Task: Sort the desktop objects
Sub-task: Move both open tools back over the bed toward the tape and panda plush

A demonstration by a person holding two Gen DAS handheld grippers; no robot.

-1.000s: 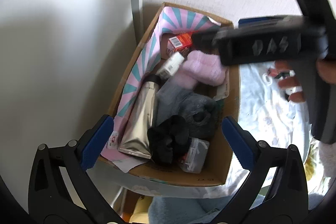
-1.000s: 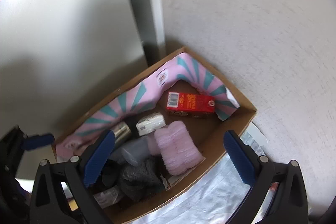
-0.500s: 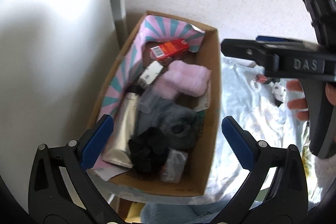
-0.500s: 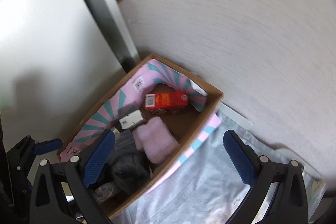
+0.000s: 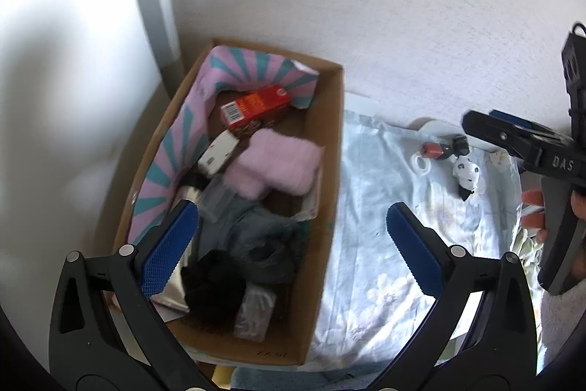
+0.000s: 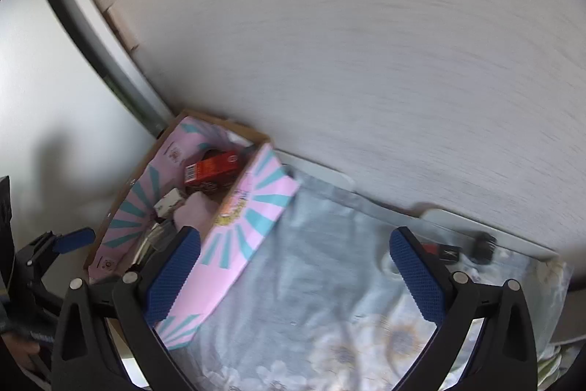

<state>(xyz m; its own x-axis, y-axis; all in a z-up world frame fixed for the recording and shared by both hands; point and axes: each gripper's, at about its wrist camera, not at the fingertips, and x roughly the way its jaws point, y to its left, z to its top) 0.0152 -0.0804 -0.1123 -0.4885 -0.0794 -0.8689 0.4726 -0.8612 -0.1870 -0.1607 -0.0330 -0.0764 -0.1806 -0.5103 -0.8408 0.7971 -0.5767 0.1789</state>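
A cardboard box [image 5: 329, 141] with pink-and-teal flaps holds a red carton [image 5: 256, 105], a small white box [image 5: 218, 156], a pink fluffy cloth [image 5: 278, 167], grey cloth [image 5: 256, 237], black cloth [image 5: 216, 284], a silver tube and a clear packet [image 5: 254, 314]. My left gripper [image 5: 293, 244] hangs open and empty over the box's right wall. My right gripper [image 6: 296, 266] is open and empty above the floral cloth [image 6: 329, 299], to the right of the box [image 6: 249, 233]. The red carton [image 6: 214, 167] shows inside.
On the floral cloth [image 5: 366, 207] near the wall lie a white tape ring [image 5: 419, 163], a small red-and-black item [image 5: 436, 149] and a black-and-white toy figure [image 5: 465, 174]. A hand [image 5: 534, 207] holds the right tool at the right edge. A textured wall stands behind.
The right gripper has swung away from above the box to the right, over the cloth. Both views have drawn back and shifted right, bringing the small items on the cloth into sight.
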